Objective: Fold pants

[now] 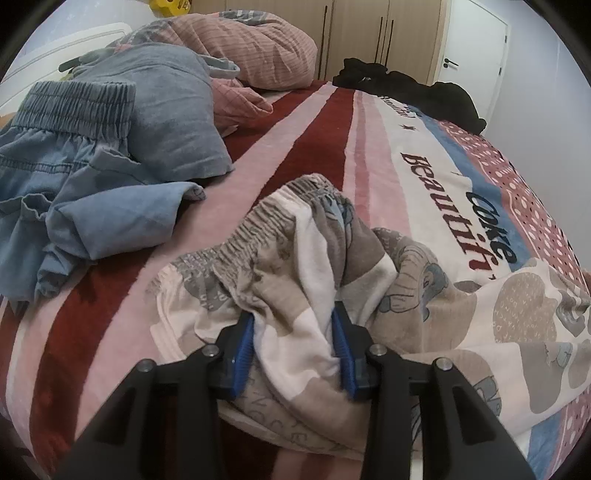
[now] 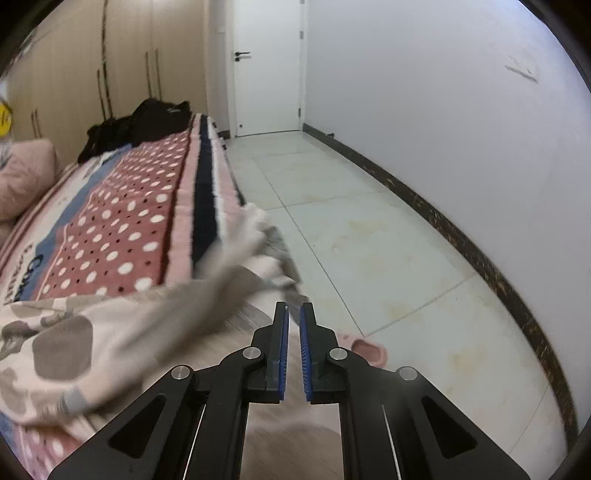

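Beige patterned pants (image 1: 295, 266) on bed (image 1: 110, 295), waistband far-left, legs trailing right; left gripper (image 1: 295, 332) fingers clamped on bunched cloth, right gripper (image 2: 293, 314) fingers together, seemingly empty

A bed (image 1: 303, 147) under a striped, dotted blanket (image 2: 122, 229) stands before beige wardrobe doors (image 1: 369, 33). A white door (image 2: 267, 74), white wall (image 2: 424, 110), pale tiled floor (image 2: 369, 240) and dark skirting (image 2: 461, 240) lie beside it.
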Available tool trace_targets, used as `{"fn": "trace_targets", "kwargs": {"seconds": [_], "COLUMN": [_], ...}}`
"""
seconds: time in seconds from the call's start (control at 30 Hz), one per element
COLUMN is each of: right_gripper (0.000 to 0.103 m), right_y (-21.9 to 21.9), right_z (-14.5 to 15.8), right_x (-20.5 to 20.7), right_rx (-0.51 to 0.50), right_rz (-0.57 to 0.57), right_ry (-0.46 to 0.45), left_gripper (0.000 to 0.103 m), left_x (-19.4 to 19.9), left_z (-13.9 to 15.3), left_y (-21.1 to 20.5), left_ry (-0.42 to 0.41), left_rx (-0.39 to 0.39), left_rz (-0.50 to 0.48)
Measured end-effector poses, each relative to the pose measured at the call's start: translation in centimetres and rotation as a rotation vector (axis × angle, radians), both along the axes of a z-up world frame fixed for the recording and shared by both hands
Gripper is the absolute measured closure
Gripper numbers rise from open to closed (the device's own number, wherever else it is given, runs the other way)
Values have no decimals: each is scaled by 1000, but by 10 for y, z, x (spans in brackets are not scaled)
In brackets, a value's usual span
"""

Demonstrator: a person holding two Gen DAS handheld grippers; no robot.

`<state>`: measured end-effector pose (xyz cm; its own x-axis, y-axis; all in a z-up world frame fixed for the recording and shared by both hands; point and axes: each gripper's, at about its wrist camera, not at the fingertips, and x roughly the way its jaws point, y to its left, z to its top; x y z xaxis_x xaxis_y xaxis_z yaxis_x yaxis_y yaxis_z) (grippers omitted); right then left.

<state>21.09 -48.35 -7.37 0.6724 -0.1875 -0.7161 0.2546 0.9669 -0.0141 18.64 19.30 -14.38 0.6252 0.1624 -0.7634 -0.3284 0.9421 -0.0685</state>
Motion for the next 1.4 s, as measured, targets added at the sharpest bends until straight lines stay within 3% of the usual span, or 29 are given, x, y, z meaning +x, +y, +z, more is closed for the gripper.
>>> {"fn": "trace_targets", "kwargs": {"seconds": [0.17,0.23,0.27,0.37,0.43,0.53,0.6,0.67,0.73,0.8,0.97,1.13,1.27,1.4], "right_gripper": [94,59,53,45,32,28,30,53,80,95,101,102,102,103], "right_y": [-31,-28,-20,11,33,61,72,73,62,59,38,10,-5,-35], "right_z": [-5,-3,-1,-2,-8,-22,-33,-42,-43,-40,-30,-25,-24,-31], "right_x": [4,14,25,55,78,101,108,110,103,95,63,32,6,-18], "right_rx": [163,203,201,174,176,112,29,-5,33,26,9,68,81,110], "right_rz": [30,47,63,125,169,198,173,138,118,118,68,25,5,-55], "right_ry": [17,1,-7,10,41,103,153,183,171,150,96,68,59,85], "left_gripper": [67,67,66,63,62,60,60,60,60,68,81,82,82,81], "left_x": [2,2,2,2,3,6,7,8,8,7,3,3,3,3], "left_z": [1,1,1,1,0,-3,-4,-4,-4,-4,0,-2,-2,-2], "left_y": [-1,-2,-2,-3,-3,-4,-4,-3,-2,-2,-1,-5,-2,-4], "left_ry": [8,11,11,14,15,16,12,9,6,3,-11,-16,-20,-17], "left_rx": [-1,6,7,11,16,27,32,33,35,36,64,100,82,92], "left_rz": [22,24,25,28,29,26,23,18,12,5,-1,-9,-13,-12]}}
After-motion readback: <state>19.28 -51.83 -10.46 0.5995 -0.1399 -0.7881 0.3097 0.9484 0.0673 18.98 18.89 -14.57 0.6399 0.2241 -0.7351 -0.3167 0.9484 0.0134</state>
